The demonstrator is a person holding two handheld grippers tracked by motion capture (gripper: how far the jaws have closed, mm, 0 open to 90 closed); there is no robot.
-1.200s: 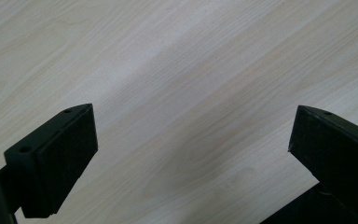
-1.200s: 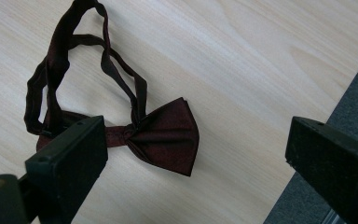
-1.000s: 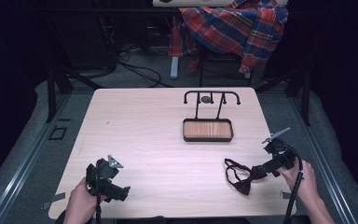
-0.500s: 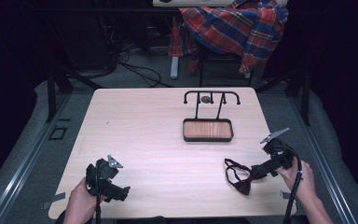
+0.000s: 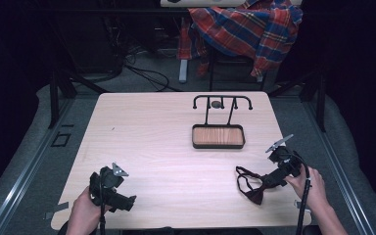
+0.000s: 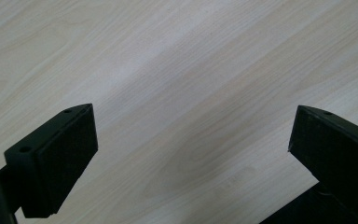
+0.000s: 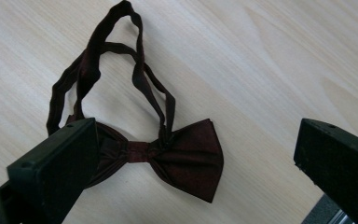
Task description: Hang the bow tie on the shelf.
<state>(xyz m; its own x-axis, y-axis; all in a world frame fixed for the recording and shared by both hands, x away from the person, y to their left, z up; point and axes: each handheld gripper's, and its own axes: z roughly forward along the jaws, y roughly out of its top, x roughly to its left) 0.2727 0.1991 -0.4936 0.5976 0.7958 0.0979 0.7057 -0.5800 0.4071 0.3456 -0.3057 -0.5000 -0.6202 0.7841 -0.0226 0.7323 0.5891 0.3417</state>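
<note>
**Dark bow tie lies between the spread jaws of the right tongs**

The pale wood-grain desk [image 5: 166, 142] carries everything here, and a red, blue and white plaid cloth [image 5: 247, 29] hangs over a chair beyond its far edge. Ahead of the right tongs [image 5: 266, 182], toward the far side of the desk, sits a black rectangular tray with a wooden floor [image 5: 218, 136], and a black metal rack with curved ends [image 5: 222, 101] rises just behind it.

The left tongs [image 5: 127, 200] sit near the desk's near left corner, held in the person's left hand [image 5: 84, 215], well apart from the tray. In the left gripper view their jaws stand wide apart with bare wood between them.

The right tongs are released too, held in the right hand [image 5: 311, 185]. The dark maroon satin bow tie with a thin looped strap [image 7: 177, 156] lies flat on the desk just before them. Its left wing is partly hidden behind one jaw, its strap loops away from the tongs, and the other jaw stands well clear of it.
</note>
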